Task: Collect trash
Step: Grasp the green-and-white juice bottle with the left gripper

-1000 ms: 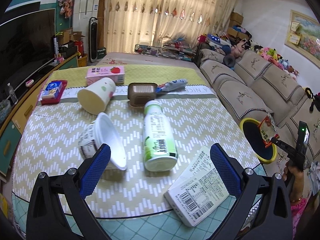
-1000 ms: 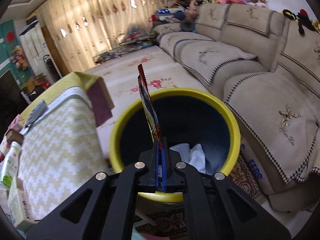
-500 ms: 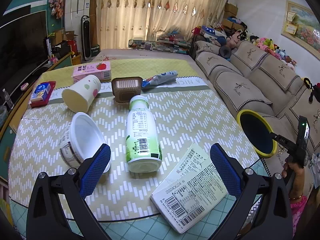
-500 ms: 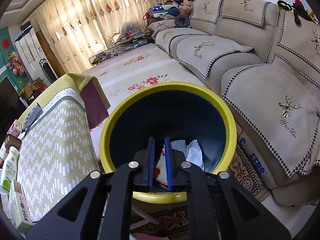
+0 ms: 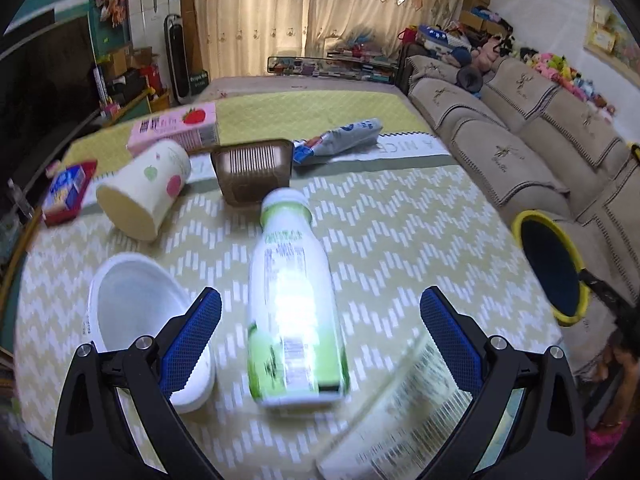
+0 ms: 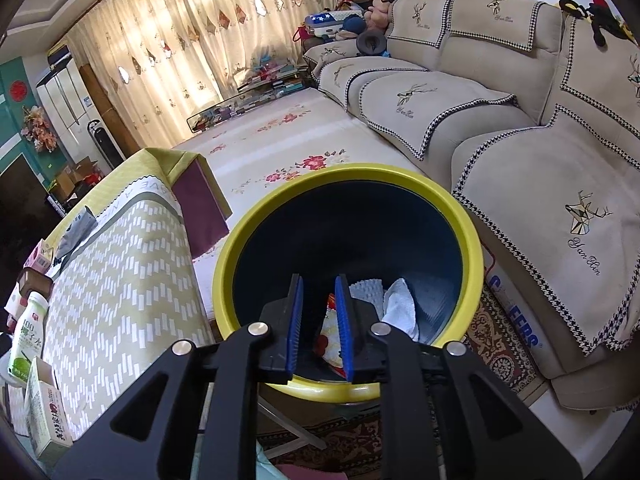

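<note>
My left gripper point(image 5: 320, 324) is open wide over the table, its blue pads either side of a lying green-and-white bottle point(image 5: 294, 304). A white tub point(image 5: 140, 320) lies at its left and a white carton point(image 5: 400, 420) at its right. My right gripper point(image 6: 319, 320) is slightly open and empty above the yellow-rimmed bin point(image 6: 460, 220). The red snack wrapper point(image 6: 330, 340) lies inside the bin with white tissues point(image 6: 396, 304). The bin point(image 5: 520, 220) also shows right of the table in the left wrist view.
Further back on the table lie a paper cup point(image 5: 144, 192), a brown tray point(image 5: 252, 172), a pink carton point(image 5: 176, 128), a grey-blue pouch point(image 5: 340, 136) and a red-blue packet point(image 5: 68, 192). A beige sofa point(image 6: 520, 140) stands right of the bin.
My right gripper opened and the red wrapper dropped into the bin. My left gripper moved closer over the green bottle.
</note>
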`<state>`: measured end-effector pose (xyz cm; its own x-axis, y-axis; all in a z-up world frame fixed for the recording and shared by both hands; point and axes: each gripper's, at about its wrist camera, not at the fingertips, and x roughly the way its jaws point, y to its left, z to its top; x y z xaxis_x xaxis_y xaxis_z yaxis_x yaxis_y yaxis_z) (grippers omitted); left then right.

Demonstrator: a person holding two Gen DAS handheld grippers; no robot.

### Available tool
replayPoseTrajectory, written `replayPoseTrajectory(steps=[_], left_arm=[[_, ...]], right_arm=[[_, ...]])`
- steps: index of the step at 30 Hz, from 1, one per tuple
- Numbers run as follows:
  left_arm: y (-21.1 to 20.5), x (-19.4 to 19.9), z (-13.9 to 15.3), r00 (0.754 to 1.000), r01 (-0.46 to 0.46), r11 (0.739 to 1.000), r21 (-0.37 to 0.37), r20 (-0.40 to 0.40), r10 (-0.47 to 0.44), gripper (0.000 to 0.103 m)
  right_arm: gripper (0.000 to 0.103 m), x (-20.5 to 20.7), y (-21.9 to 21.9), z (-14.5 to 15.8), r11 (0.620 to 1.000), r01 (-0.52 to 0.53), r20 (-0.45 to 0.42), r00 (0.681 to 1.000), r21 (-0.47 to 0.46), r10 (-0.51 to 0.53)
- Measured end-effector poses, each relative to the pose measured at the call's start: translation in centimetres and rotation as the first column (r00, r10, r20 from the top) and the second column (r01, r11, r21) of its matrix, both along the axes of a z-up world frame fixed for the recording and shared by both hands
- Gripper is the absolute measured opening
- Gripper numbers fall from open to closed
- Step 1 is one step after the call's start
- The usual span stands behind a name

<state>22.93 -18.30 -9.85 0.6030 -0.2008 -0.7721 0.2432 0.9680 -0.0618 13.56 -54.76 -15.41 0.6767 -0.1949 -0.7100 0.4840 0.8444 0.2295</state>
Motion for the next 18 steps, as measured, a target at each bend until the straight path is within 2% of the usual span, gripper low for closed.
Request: replayPoseTrajectory(steps=[4, 9, 13, 18], left_arm=[[-0.6, 1.2, -0.2, 1.0, -0.002, 0.999, 0.042, 0.005, 0.002, 0.098], [-1.3, 1.7, 0.0, 1.0, 0.025, 0.998, 0.058, 0.008, -0.025, 0.098], [-2.0, 1.2, 0.6, 0.998, 0.039, 0.996, 0.08, 0.053, -0.044, 0.098], [-2.0, 2.6, -0.8, 1.0, 0.017, 0.993, 0.119, 0.0, -0.017, 0.097]], right_arm=[[0.016, 0.2, 0.0, -0.2, 1.0, -0.008, -0.004, 1.0, 0.005, 0.008], [0.017, 0.4, 0.0, -0.7, 1.0, -0.01, -0.012, 1.0, 0.016, 0.01], [0.018, 0.6, -0.1, -1.1, 1.0, -0.011, -0.014, 1.0, 0.026, 0.011], [0.02, 0.8, 0.0, -1.2, 0.999, -0.018, -0.014, 1.0, 0.032, 0.019]])
